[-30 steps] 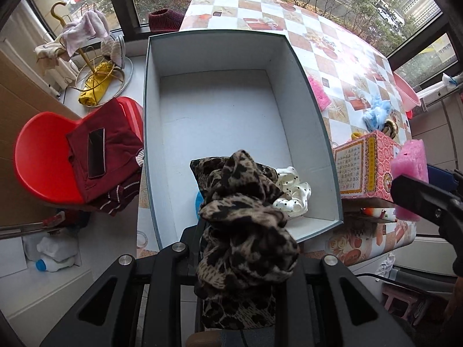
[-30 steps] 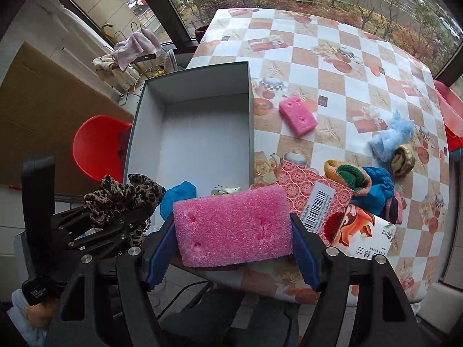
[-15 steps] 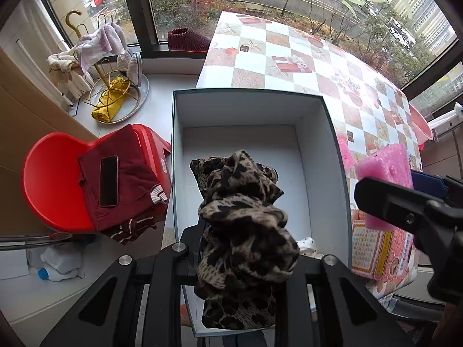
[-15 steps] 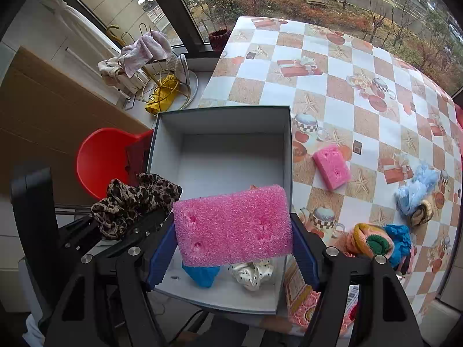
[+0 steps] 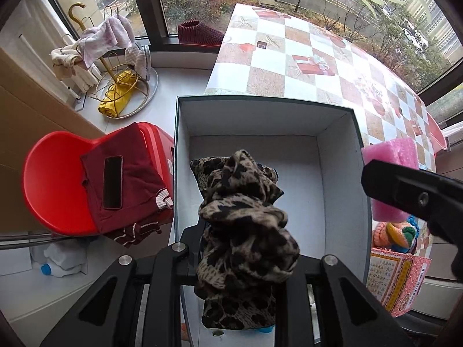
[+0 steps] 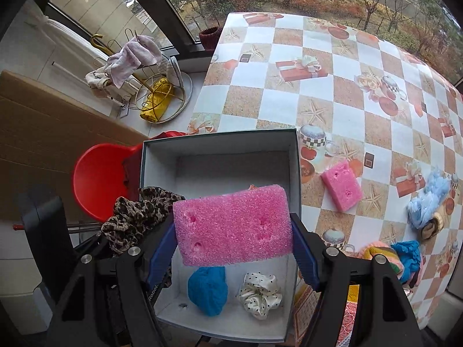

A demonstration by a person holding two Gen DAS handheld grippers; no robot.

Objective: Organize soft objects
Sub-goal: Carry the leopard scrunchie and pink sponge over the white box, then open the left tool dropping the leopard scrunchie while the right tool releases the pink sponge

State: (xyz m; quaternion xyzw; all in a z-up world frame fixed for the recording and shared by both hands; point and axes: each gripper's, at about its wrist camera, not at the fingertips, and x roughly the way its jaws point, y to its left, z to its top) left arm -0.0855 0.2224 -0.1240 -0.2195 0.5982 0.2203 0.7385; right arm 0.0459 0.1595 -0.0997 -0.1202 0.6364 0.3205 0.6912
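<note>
My left gripper [image 5: 240, 248] is shut on a leopard-print scrunchie [image 5: 243, 219] and holds it above the open grey box [image 5: 338, 173]. My right gripper [image 6: 233, 231] is shut on a pink sponge [image 6: 231, 225] above the same box [image 6: 220, 144]. The scrunchie also shows at the left in the right wrist view [image 6: 136, 217]. A blue soft ball [image 6: 207, 289] and a white dotted scrunchie [image 6: 260, 295] lie in the box. The right gripper and sponge [image 5: 393, 153] show at the right in the left wrist view.
A second pink sponge [image 6: 341, 185], a light-blue scrunchie [image 6: 428, 199] and knitted pieces [image 6: 393, 254] lie on the checked table [image 6: 318, 101]. A pink patterned carton [image 5: 396, 280] stands right of the box. A red chair [image 5: 58, 179] with clothes stands left.
Both grippers have risen and pulled back with their loads. The box now sits lower and smaller in both views, and its far wall shows in full.
</note>
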